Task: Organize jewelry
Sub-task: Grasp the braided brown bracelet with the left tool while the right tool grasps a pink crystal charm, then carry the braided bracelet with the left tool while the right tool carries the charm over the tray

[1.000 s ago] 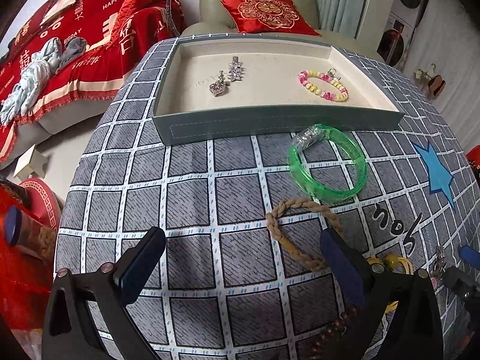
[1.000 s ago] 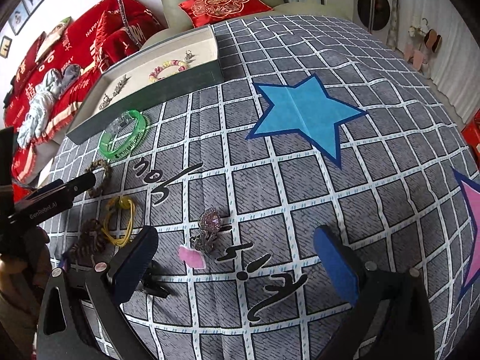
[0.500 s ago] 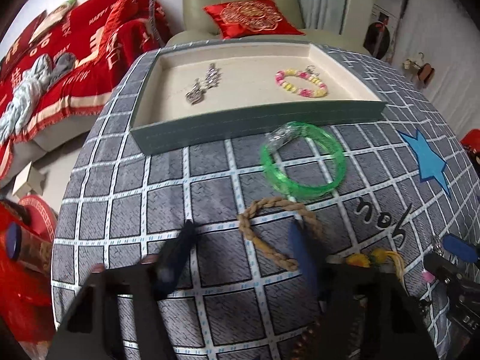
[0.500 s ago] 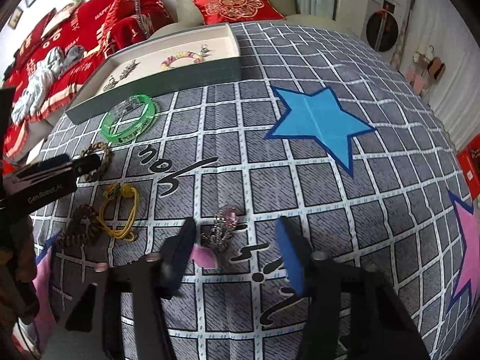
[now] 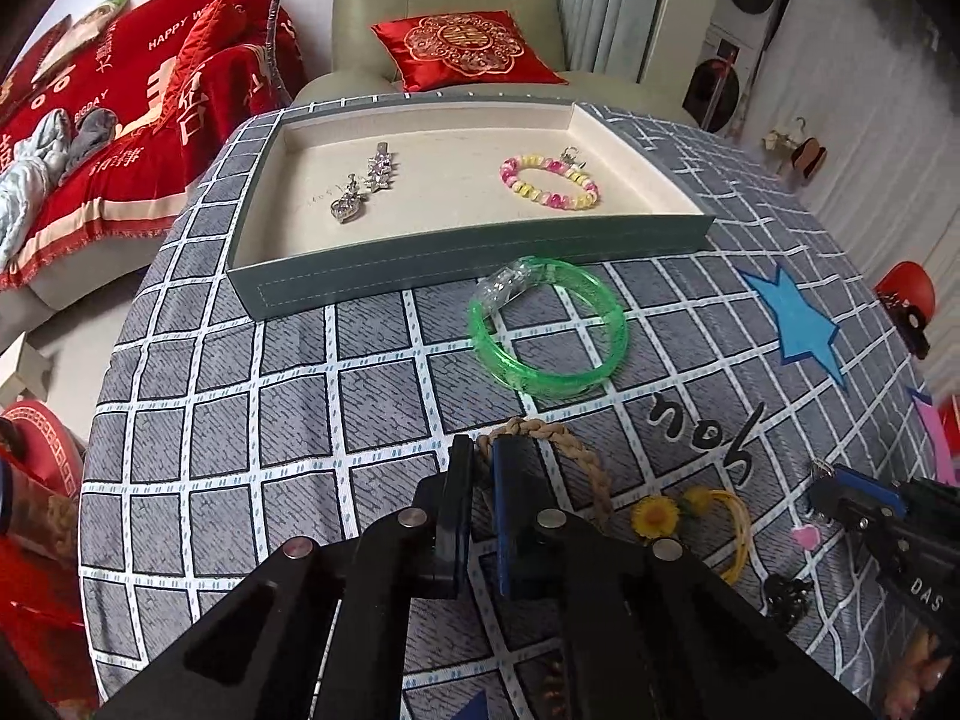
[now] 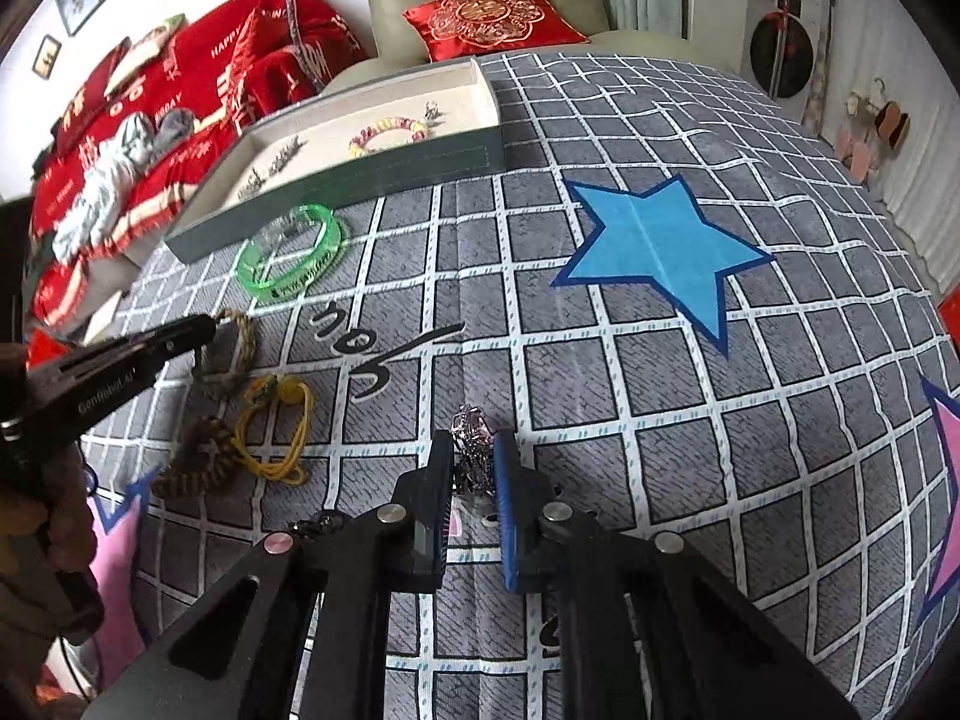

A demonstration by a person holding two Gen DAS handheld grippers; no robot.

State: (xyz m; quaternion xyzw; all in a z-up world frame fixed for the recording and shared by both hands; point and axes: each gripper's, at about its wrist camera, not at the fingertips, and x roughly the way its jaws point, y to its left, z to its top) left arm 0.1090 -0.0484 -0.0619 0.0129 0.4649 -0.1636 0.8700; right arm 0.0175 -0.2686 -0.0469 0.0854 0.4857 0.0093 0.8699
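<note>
- The left gripper (image 5: 483, 450) has just been closing – its black jaws now pinch the near edge of the tan braided rope bracelet (image 5: 576, 450) lying on the grey checked tablecloth (image 5: 240, 450).
- The right gripper (image 6: 471, 450) has likewise been closing, clamped on the pinkish crystal pendant (image 6: 471, 423) on the cloth.
- The translucent green plastic bangle (image 5: 549, 330) lies just before the grey-green tray (image 5: 480, 252) – inside it a pink-and-yellow beaded bracelet (image 5: 549, 183) and silver pieces (image 5: 363, 189).

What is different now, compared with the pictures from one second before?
Both grippers have just been closing. The left gripper is now shut on the braided bracelet; the right gripper is shut on the pink crystal pendant. The green bangle and the tray have not moved.
</note>
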